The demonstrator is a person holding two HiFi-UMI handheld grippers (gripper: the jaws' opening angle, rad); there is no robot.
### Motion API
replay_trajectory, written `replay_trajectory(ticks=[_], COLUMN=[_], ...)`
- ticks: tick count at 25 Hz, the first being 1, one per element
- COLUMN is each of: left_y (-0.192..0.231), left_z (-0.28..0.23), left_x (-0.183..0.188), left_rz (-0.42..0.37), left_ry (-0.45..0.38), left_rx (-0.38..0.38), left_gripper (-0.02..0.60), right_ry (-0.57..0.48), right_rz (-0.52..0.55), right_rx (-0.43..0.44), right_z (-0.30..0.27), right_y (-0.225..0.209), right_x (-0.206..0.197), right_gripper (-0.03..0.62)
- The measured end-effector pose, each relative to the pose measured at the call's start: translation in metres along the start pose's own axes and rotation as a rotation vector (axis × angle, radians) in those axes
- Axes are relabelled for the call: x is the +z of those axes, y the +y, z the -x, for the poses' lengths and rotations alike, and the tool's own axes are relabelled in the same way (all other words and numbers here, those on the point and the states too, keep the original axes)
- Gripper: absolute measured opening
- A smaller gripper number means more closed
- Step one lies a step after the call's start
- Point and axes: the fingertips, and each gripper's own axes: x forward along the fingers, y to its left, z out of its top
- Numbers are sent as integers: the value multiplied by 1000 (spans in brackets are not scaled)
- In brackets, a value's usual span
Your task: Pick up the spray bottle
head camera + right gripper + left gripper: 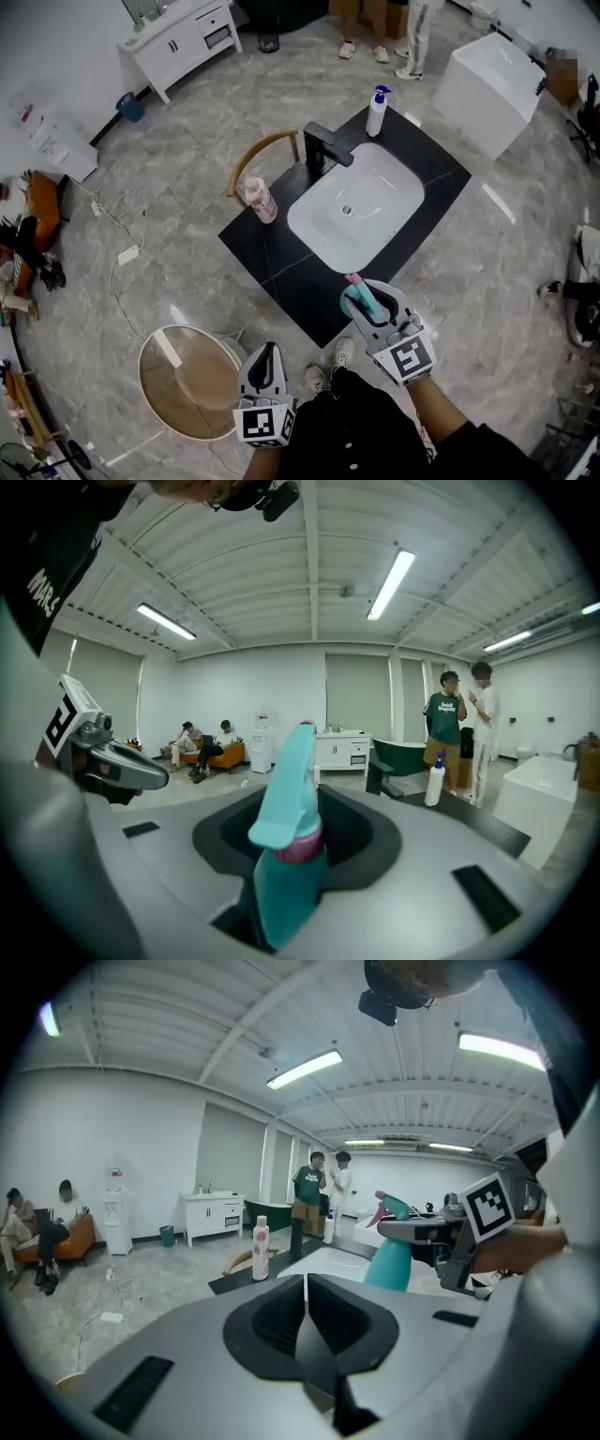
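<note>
The teal spray bottle [360, 298] with a pink collar is held off the counter in my right gripper [367, 302], near the counter's front edge. In the right gripper view the spray bottle [286, 855] stands upright between the jaws, its trigger head pointing up and away. The left gripper view shows the spray bottle [392, 1251] at the right, clamped by the right gripper [441, 1232]. My left gripper [265, 366] hangs lower left of the counter, over the floor, its jaws closed together with nothing between them [306, 1309].
A black counter [272, 258] holds a white sink [314, 239], a black faucet [322, 150], a pink-patterned bottle [260, 200] and a white pump bottle [377, 111]. A round wooden stool [187, 380] stands at the lower left. People stand at the far side.
</note>
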Motion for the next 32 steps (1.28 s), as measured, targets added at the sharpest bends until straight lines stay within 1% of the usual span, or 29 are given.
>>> replay_trajectory(ticks=[5,10,14,19,25,32], left_y=[-12,-26,-38,-48,-52,-52], left_z=[1,-3,1,5,11,16], left_x=[31,59,75,84,87,86], left_rz=[-31,-63,-87,-107,-121,-121], left_ry=[-55,-127,-167,-195,-200,-202], left_rx=[-44,-102,-134,-159,-174,-167], left_gripper=[20,20,20,20,20,20], right_ry=[-19,-57,-86,-101,-115,-108], right_rz=[-32,-27,-23,-37,-37,-29], right_rx=[-78,-168,-219,-277,-288,-264], right_z=[45,83,111,133,137,133], right_y=[-8,-18,-18,-19,-17,-11], right_x=[26,42,52,57,60,57], right_gripper=[124,126,125,124,124,124])
